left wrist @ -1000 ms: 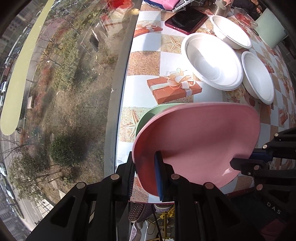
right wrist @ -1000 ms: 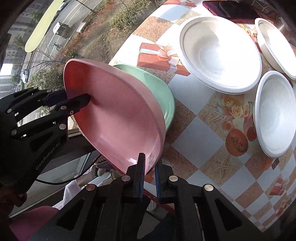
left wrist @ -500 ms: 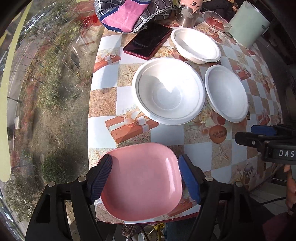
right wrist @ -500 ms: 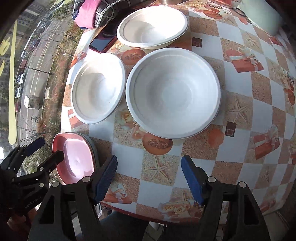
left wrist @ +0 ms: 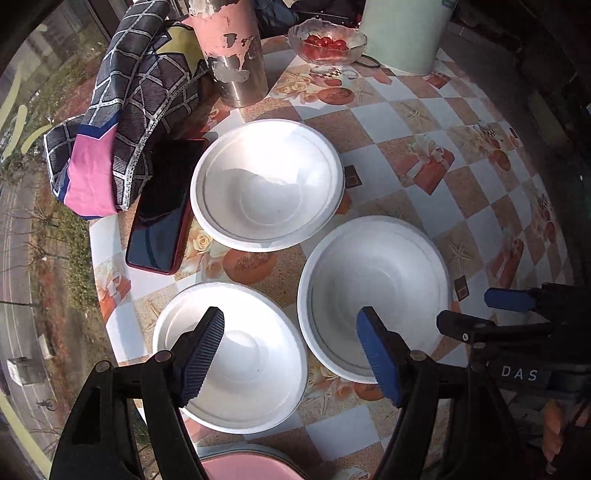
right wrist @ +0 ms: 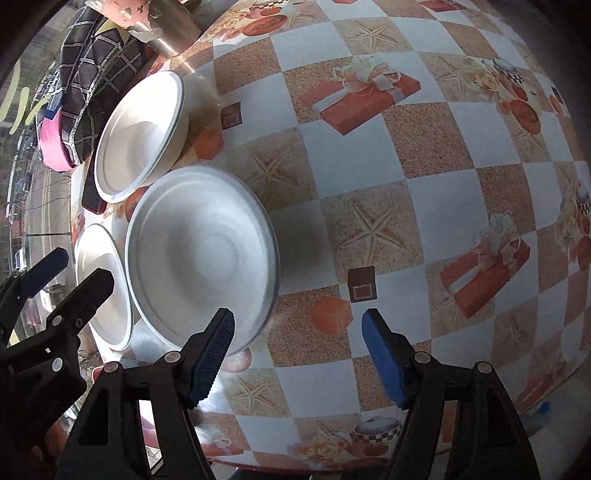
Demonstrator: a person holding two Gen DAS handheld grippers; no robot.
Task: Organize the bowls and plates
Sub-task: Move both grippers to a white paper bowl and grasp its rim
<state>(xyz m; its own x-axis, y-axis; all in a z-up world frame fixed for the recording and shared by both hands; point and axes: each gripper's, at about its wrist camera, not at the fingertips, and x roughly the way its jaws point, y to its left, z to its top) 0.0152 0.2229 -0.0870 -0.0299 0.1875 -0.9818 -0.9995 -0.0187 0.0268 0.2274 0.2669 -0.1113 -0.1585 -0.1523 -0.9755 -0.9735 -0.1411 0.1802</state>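
Note:
Three white bowls stand on the patterned table: a far one (left wrist: 267,184), a near-left one (left wrist: 236,362) and a near-right one (left wrist: 373,291). The pink plate (left wrist: 247,467) lies at the table's near edge, just below my left gripper (left wrist: 295,354), which is open and empty above the gap between the two near bowls. My right gripper (right wrist: 299,358) is open and empty, its left finger at the near rim of the near-right bowl (right wrist: 201,251). The far bowl (right wrist: 136,136) and near-left bowl (right wrist: 101,284) also show in the right wrist view.
A red-cased phone (left wrist: 162,218) lies left of the far bowl, beside a checked cloth (left wrist: 122,110). A pink-and-steel flask (left wrist: 232,51), a glass dish of red fruit (left wrist: 327,42) and a pale green container (left wrist: 402,33) stand at the back.
Both grippers let go of the pink plate, which now lies on the green plate at the table edge. Both opened and moved forward over the white bowls.

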